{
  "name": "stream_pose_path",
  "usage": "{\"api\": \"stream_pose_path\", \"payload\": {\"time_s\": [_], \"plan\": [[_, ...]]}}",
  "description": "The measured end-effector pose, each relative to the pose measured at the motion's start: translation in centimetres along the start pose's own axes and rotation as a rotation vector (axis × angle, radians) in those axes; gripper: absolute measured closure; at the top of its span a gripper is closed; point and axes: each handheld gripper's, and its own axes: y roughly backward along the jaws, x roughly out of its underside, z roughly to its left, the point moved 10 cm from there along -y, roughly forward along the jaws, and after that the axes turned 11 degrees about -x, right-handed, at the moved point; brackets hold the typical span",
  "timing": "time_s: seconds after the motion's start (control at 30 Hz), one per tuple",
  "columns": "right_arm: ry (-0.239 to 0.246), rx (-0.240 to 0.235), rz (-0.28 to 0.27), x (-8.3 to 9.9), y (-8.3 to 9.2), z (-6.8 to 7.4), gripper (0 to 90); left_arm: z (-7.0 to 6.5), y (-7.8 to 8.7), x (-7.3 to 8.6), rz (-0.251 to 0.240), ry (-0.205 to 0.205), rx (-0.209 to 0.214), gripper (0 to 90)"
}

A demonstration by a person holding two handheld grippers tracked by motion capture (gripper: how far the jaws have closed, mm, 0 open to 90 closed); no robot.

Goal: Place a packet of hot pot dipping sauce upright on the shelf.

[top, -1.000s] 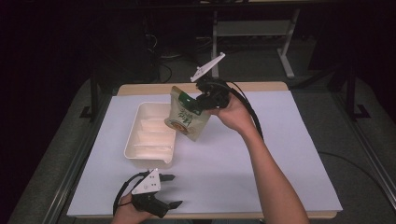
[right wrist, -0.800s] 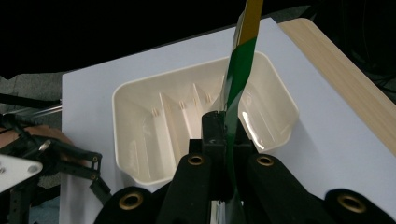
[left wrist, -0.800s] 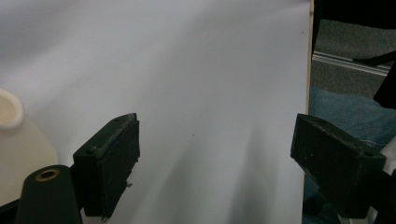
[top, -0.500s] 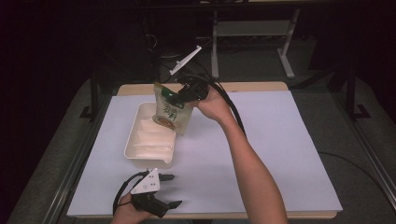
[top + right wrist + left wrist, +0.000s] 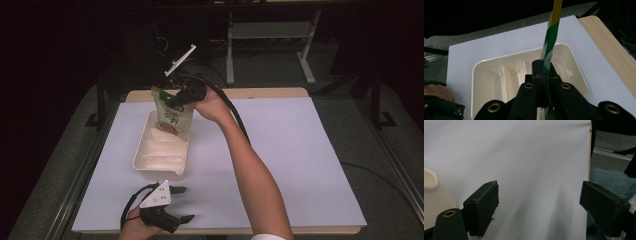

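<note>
Right tool [image 5: 176,100] clamped on top edge of green-and-white printed pouch [image 5: 173,119], hanging directly below it over far end of cream plastic divided tray [image 5: 161,159]. Left tool [image 5: 181,204] released, resting on white-covered counter [image 5: 280,160] just near side of tray.

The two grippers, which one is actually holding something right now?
The right gripper: its jaws are shut on the top edge of the green pouch above the cream tray. The left gripper sits open near the table's front edge.

We see a white sheet [image 5: 280,150] covering most of the surface [image 5: 260,93], whose bare wood shows along its far edge. Beyond that edge, a pale metal frame [image 5: 270,35] stands on the dark floor [image 5: 350,65].
</note>
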Motion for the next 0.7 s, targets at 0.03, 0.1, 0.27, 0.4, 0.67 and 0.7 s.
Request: {"api": "stream_pose_path", "payload": {"time_s": [0.03,0.1,0.27,0.4,0.67,0.7], "plan": [[0.002,-0.004,-0.003,-0.2,-0.2,-0.1,89.6,0.0,0.0,0.0,-0.001,0.0,0.0,15.2],[0.004,-0.006,0.006,-0.3,-0.6,-0.2,89.6,0.0,0.0,0.0,-0.002,0.002,0.0,15.2],[0.008,-0.014,0.026,-0.4,-1.9,-0.4,89.5,0.0,0.0,0.0,-0.005,0.005,0.001,15.2],[0.011,-0.023,0.036,-0.4,-2.8,-0.4,89.5,0.0,0.0,-0.1,-0.005,0.003,0.002,15.2],[0.004,-0.063,0.046,0.1,-4.4,-0.4,89.4,0.1,0.1,-0.2,-0.013,0.007,0.0,15.2],[0.005,-0.066,0.046,0.1,-4.7,-0.5,89.4,0.1,0.1,-0.2,-0.01,0.004,0.001,15.2]]}}
